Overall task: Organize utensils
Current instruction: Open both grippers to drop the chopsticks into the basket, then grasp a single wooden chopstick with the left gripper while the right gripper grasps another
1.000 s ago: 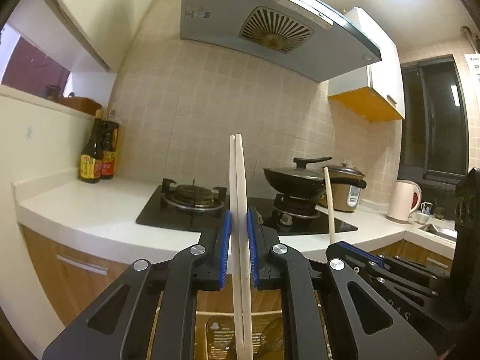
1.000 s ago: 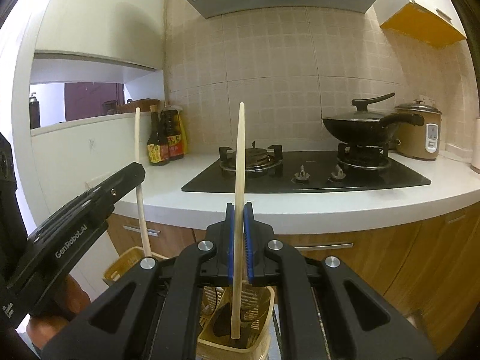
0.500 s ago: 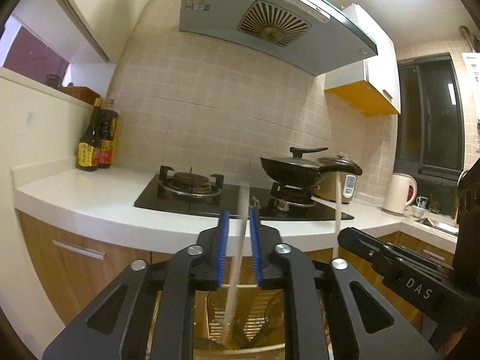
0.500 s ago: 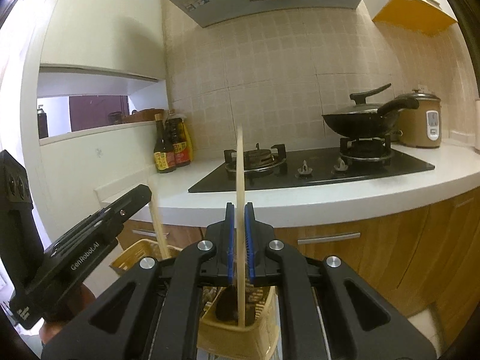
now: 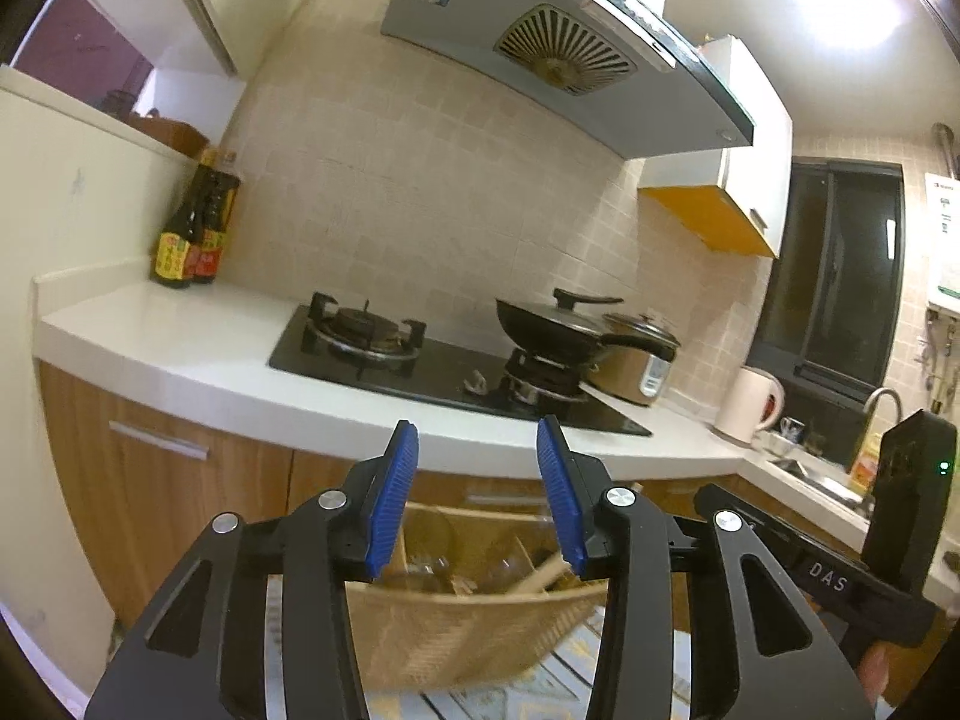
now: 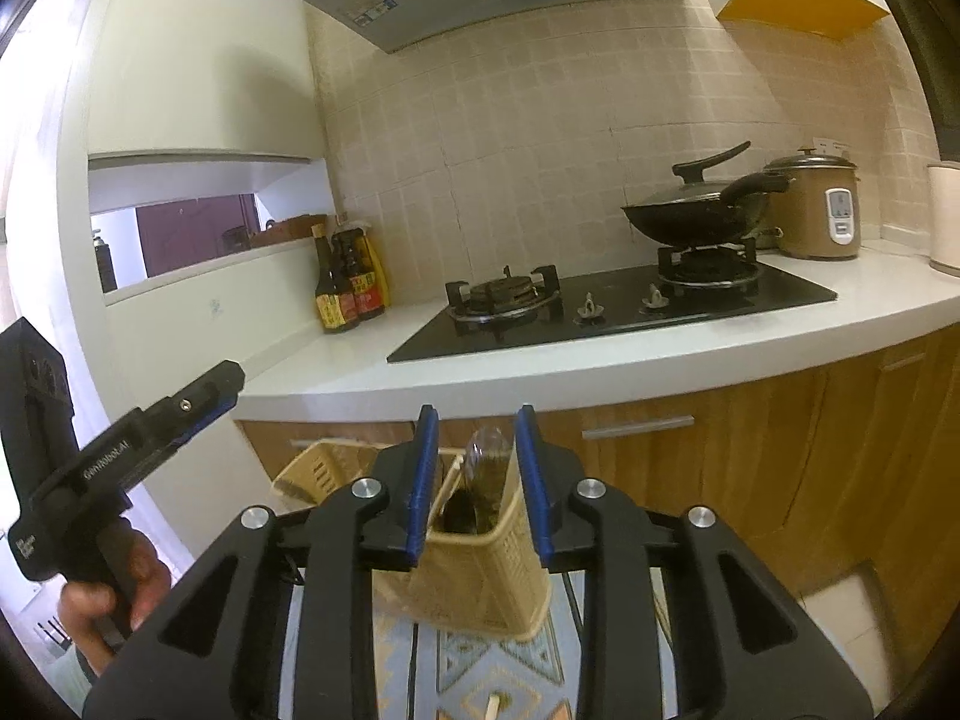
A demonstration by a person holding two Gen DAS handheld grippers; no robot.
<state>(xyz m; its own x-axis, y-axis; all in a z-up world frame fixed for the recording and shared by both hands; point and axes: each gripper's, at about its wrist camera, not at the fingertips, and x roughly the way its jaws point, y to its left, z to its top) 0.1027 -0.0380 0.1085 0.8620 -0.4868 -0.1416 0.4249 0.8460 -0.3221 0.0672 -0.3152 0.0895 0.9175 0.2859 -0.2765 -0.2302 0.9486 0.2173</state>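
Note:
My left gripper is open and empty above a tan woven utensil basket that holds clear spoons and a pale chopstick. My right gripper is open and empty above a second, taller tan basket that holds a clear spoon and a dark utensil. The left gripper also shows in the right wrist view, and the right gripper shows in the left wrist view, at that view's right.
Behind is a white counter with a black gas hob, a wok, a rice cooker, sauce bottles and a kettle. Wooden cabinets stand below. A patterned cloth lies under the baskets.
Both grippers have opened and let go of their chopsticks, which have dropped into the baskets. Both grippers have also tilted, showing more of the baskets below.

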